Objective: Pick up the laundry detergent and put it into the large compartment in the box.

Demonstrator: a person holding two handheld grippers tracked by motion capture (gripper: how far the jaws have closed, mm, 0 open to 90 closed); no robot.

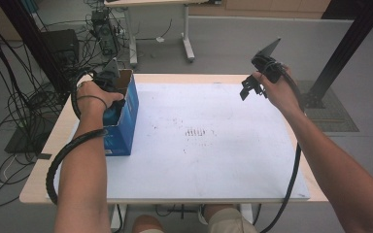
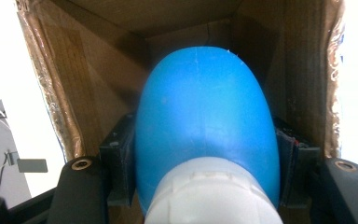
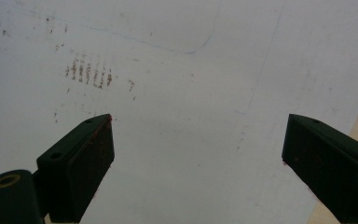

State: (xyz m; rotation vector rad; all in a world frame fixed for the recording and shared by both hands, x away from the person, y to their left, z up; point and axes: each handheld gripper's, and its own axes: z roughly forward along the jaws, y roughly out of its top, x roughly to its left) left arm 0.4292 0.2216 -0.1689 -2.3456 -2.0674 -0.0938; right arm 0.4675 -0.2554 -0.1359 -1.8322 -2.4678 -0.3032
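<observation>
Blue bottle [image 2: 205, 121] with white cap, clamped between left gripper [image 2: 205, 172] jaws, sits down inside open blue cardboard box [image 1: 126, 116]; brown box walls close around it. Box stands at left edge of white board [image 1: 213, 160]. Right gripper [image 3: 196, 154] well apart, jaws spread wide, nothing between them, over scuffed board.

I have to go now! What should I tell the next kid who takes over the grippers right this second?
Left gripper: shut on the blue bottle, white cap toward the camera, held inside the open cardboard box at the table's left side.
Right gripper: open, holding nothing, hovering over the white mat on the right.
Done: the bottle is gripped, body down in the box.
Left: whether it is going in or coming out can't be told; either let go inside or lift it clear, probably steadying the box with the right gripper.
</observation>
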